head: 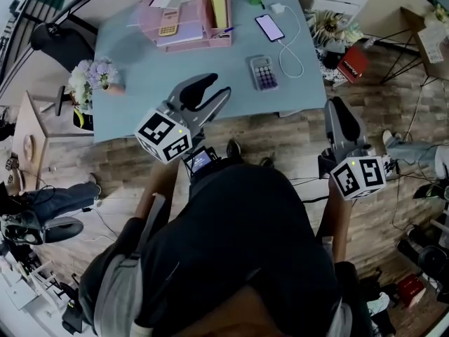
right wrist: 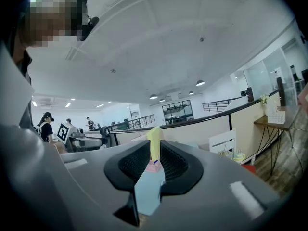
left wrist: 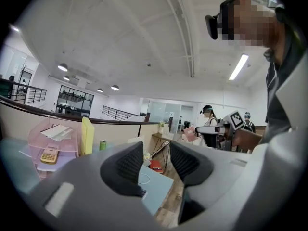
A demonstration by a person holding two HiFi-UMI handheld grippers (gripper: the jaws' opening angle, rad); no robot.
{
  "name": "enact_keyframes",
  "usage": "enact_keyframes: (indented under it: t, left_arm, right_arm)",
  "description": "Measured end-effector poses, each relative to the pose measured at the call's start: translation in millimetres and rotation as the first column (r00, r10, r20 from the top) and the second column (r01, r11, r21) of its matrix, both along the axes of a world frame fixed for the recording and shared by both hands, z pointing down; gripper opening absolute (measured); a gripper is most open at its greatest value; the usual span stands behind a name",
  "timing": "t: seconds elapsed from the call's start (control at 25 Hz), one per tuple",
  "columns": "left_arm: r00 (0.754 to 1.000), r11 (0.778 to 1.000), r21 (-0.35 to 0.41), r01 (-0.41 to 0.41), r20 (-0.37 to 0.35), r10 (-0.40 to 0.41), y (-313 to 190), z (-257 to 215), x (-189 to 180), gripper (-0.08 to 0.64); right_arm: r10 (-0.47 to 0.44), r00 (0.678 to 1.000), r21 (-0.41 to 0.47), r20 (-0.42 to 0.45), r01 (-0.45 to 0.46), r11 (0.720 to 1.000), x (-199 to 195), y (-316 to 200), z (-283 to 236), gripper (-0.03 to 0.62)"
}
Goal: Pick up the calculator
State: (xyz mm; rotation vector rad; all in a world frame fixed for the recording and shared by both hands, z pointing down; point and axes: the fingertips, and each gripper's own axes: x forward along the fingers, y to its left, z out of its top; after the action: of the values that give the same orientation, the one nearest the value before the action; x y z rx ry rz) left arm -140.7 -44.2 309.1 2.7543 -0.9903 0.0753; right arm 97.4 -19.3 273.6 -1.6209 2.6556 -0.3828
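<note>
Where the calculator (head: 264,72) lies: flat on the pale blue table (head: 140,90), near its front edge.
Left gripper (head: 216,88): ribbed black pads apart, empty — above that edge.
Right gripper (head: 335,111): jaws nearly together, empty.

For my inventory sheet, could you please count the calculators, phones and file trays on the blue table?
Calculators: 2, the grey purple-keyed calculator and the yellow calculator
Phones: 1, the black-framed smartphone
File trays: 1, the pink plastic file tray
Total: 4
</note>
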Motion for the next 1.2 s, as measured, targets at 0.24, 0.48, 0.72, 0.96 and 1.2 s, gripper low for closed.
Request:
enact_keyframes:
  t: [0.24,0.48,0.72,0.96,1.2]
  left_arm:
    - [0.999,0.999,-0.005,-0.046,-0.016,0.046,-18,8,-7,0.216]
    - [0.996,0.997,-0.026,-0.079,-0.041,0.078,-35,16,-17,0.216]
    - [0.995,0.996,-0.02,-0.089,-0.054,0.087,-43,18,-25,0.216]
    - [0.996,0.997,-0.023,-0.067,-0.06,0.065,-48,20,-30,0.216]
    - [0.999,0.999,-0.035,-0.009,-0.041,0.008,-49,24,-33,0.216]
  right_arm:
    - [0.05,0.999,-0.013,-0.022,-0.05,0.999,-9,-6,1,0.046]
    - [0.076,0.996,-0.017,-0.044,-0.076,0.997,-22,-15,0,0.046]
    - [0.091,0.993,-0.034,-0.077,-0.094,0.995,-31,-18,-5,0.046]
    - [0.075,0.994,-0.035,-0.081,-0.078,0.996,-34,-25,-4,0.046]
    - [0.023,0.998,-0.048,-0.067,-0.026,0.999,-30,-41,4,0.046]
